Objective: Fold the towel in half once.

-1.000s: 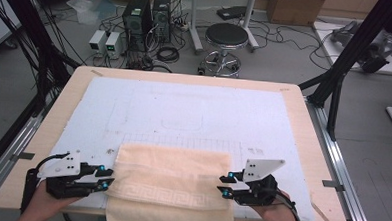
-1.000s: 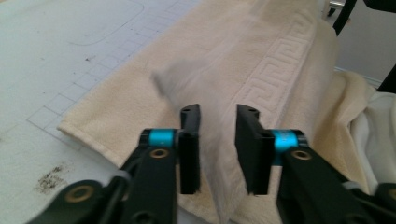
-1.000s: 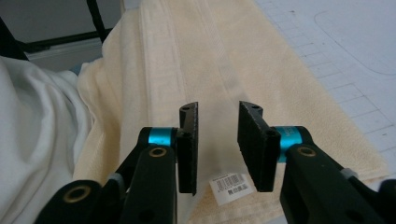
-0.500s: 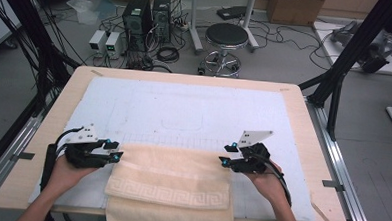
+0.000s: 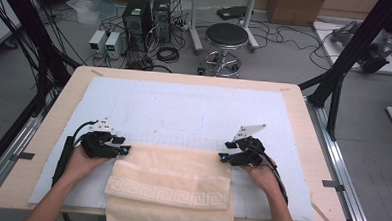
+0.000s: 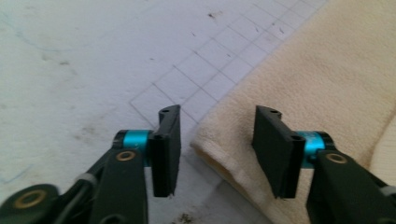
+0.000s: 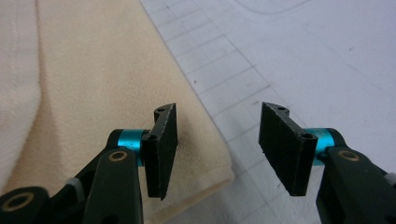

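On the near half of the table [image 5: 43,129], seen from the high view, you have one cream towel [image 5: 171,182] lying folded on the pale blue mat [image 5: 184,110]. Its long axis runs away from you: the far fold edge sits between your two grippers and the near end hangs over the table's front edge. A patterned band crosses it from side to side. Your left gripper [image 5: 123,150] sits at the towel's far left corner and your right gripper [image 5: 223,156] at its far right corner, one hand on each, two grippers in all.

Along your left gripper view, the two black jaws have just been opening and stand moderately apart. That towel corner [image 6: 210,144] lies between them, below the pads, and neither pad presses it. Grid lines [image 6: 205,74] drawn on the mat run past the corner.

Along your right gripper view, the jaws have just been opening too and stand moderately wide. Here the towel corner [image 7: 219,170] lies under the gap, free of both pads, with the cloth's side edge running away up the picture beside the grid.
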The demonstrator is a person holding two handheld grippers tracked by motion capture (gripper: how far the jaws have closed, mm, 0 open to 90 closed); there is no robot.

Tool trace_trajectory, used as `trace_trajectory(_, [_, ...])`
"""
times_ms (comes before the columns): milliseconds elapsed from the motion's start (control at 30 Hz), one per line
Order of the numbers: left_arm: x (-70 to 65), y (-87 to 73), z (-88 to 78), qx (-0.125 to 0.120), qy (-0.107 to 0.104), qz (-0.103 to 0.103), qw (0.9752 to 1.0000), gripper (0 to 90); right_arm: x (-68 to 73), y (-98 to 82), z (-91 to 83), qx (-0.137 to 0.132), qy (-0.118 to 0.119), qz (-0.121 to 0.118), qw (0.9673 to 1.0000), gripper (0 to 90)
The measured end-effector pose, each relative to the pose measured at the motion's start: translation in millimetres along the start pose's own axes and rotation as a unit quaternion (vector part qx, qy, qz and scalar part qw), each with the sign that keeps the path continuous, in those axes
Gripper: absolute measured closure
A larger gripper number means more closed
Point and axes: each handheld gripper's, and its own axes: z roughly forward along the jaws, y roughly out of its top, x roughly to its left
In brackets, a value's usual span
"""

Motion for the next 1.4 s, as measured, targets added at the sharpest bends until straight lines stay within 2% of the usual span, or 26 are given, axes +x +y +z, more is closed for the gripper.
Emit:
trace_trajectory(100, [-1.1, 0.1, 0.1, 0.001, -0.006, 0.002, 1.0000, 62.8, -1.4, -4.9, 3.3, 0.004, 0.005, 0.007, 1.0000, 50.4])
trace_trajectory(233, [-1.9, -0.2, -0.2, 0.002, -0.017, -0.001, 0.9999, 72.8, -1.7, -8.1, 6.5, 0.007, 0.025, 0.018, 0.9995, 63.0])
trace_trajectory(300, [-4.8, 0.5, -0.8, 0.003, -0.011, 0.011, 0.9999, 79.4, 0.0, -7.2, 7.6, 0.008, 0.036, 0.013, 0.9992, 71.0])
trace_trajectory(367, [-6.4, 1.2, -1.7, 0.005, -0.005, 0.019, 0.9998, 81.6, 1.9, -5.9, 7.3, 0.007, 0.040, 0.006, 0.9991, 81.3])
trace_trajectory(467, [-4.5, 3.0, -2.9, 0.001, 0.002, 0.016, 0.9999, 83.1, 5.5, -2.1, 3.6, 0.009, 0.028, -0.007, 0.9995, 85.4])
trace_trajectory(567, [0.0, 9.9, -2.1, -0.008, 0.010, 0.012, 0.9998, 85.4, 2.8, 2.1, 2.1, 0.011, 0.013, -0.007, 0.9998, 85.9])
trace_trajectory(667, [10.7, 19.8, 2.0, -0.015, 0.023, 0.001, 0.9996, 86.0, -5.0, 13.3, 1.9, 0.013, -0.004, -0.009, 0.9999, 86.1])
trace_trajectory(767, [22.2, 34.9, 5.4, -0.028, 0.046, -0.009, 0.9985, 86.3, -20.7, 27.7, 2.3, 0.005, -0.018, -0.001, 0.9998, 86.3])
trace_trajectory(800, [26.7, 41.9, 5.9, -0.026, 0.054, -0.012, 0.9982, 86.3, -26.7, 33.2, 2.8, 0.008, -0.025, 0.004, 0.9997, 86.3])
trace_trajectory(967, [45.9, 80.0, 7.5, -0.034, 0.100, -0.020, 0.9942, 86.4, -59.1, 65.7, 4.8, 0.005, -0.061, 0.014, 0.9980, 86.3])
trace_trajectory(1067, [53.5, 102.5, 5.3, -0.042, 0.127, -0.021, 0.9908, 86.4, -74.5, 86.4, 2.1, 0.000, -0.081, 0.017, 0.9965, 86.3])
trace_trajectory(1133, [58.7, 111.6, 6.5, -0.048, 0.131, -0.025, 0.9899, 86.3, -83.4, 95.0, 1.0, -0.003, -0.085, 0.025, 0.9960, 86.2])
trace_trajectory(1167, [60.3, 112.2, 8.5, -0.046, 0.129, -0.027, 0.9902, 86.1, -86.6, 94.9, 2.5, -0.006, -0.089, 0.023, 0.9958, 86.0])
trace_trajectory(1200, [63.1, 110.5, 13.2, -0.041, 0.118, -0.029, 0.9918, 85.9, -89.3, 92.9, 4.7, -0.008, -0.089, 0.026, 0.9957, 85.7])
trace_trajectory(1233, [64.5, 108.5, 16.9, -0.032, 0.113, -0.031, 0.9927, 84.7, -93.2, 88.6, 9.8, 0.005, -0.084, 0.044, 0.9955, 83.9])
trace_trajectory(1333, [66.8, 96.2, 30.7, 0.008, 0.126, -0.036, 0.9914, 66.9, -96.3, 76.8, 20.4, 0.020, -0.094, 0.060, 0.9936, 69.3])
trace_trajectory(1367, [67.3, 91.6, 31.6, 0.010, 0.125, -0.039, 0.9913, 63.6, -97.0, 72.1, 21.3, 0.020, -0.089, 0.065, 0.9937, 67.7])
trace_trajectory(1400, [67.2, 86.8, 31.5, 0.001, 0.123, -0.042, 0.9915, 60.1, -96.6, 67.8, 20.6, 0.015, -0.087, 0.067, 0.9938, 65.9])
